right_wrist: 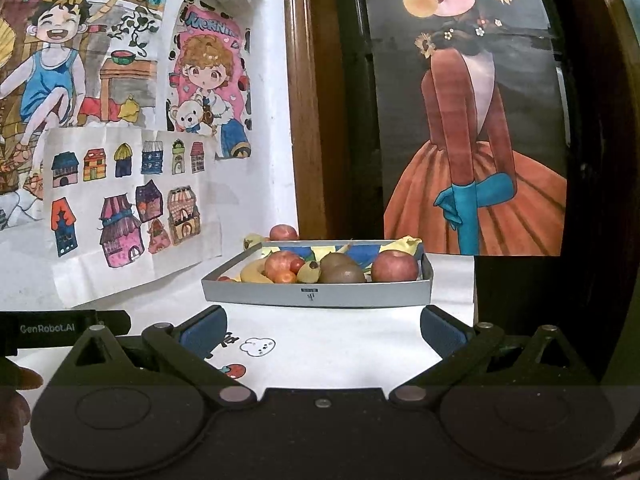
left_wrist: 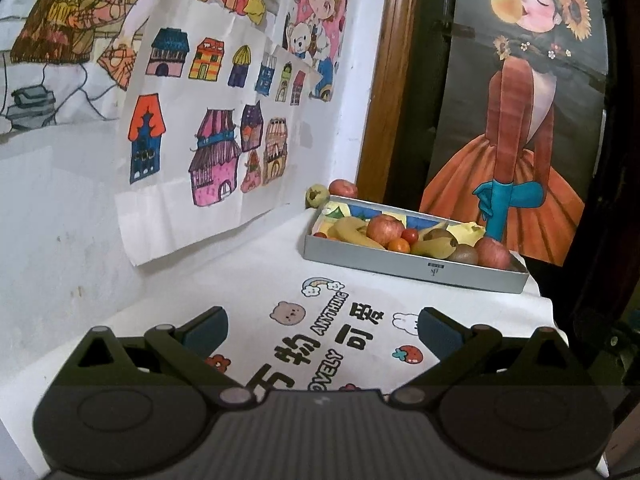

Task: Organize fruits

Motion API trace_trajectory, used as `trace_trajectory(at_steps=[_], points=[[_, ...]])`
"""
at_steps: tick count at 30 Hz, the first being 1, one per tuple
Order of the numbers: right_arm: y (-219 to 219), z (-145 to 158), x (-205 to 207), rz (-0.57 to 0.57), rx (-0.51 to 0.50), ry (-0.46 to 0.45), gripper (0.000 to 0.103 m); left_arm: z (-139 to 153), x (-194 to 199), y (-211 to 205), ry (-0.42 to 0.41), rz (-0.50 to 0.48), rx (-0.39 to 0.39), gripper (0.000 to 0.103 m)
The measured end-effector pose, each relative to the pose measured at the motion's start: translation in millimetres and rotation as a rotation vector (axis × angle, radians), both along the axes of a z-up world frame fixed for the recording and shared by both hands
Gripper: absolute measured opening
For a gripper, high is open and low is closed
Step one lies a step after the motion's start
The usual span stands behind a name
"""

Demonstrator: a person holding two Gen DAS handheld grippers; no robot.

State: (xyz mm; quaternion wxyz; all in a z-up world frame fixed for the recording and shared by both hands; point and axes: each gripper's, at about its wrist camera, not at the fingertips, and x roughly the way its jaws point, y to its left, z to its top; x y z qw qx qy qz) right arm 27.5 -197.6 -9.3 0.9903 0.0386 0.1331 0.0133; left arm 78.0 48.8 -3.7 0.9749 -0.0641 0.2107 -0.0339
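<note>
Nearest to us, our left gripper [left_wrist: 322, 326] hovers over the printed tablecloth [left_wrist: 248, 280] with its jaws spread wide and nothing between them; our right gripper [right_wrist: 322, 326] is likewise wide and empty, aimed straight at the near wall of the grey tray [right_wrist: 320, 294]. Both sit low and level, well short of the fruit. In the tray we see 2 red apples, one at the right end [right_wrist: 394, 266], a banana [right_wrist: 256, 272], brown kiwis [right_wrist: 342, 274] and small tomatoes [right_wrist: 297, 266], all packed touching. Behind the tray, against the wall, 2 fruits are outside it: a red apple [right_wrist: 283, 232] and a yellowish fruit [left_wrist: 317, 195] beside it. The likely trouble, as we judge it: reaching over the crowded tray for those 2 could knock the heaped fruit or shove the tray toward the table's right edge, which lies just beside it. A round apple could also slip from flat pads and roll off.
</note>
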Motion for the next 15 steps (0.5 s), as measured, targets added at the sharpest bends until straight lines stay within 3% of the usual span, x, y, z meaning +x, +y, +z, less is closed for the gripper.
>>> trace_trajectory(at_steps=[15], points=[[-0.2, -3.7, 3.4, 0.002, 0.009, 0.015, 0.102, -0.4, 2.8, -0.2, 0.007, 0.01, 0.007, 0.103]])
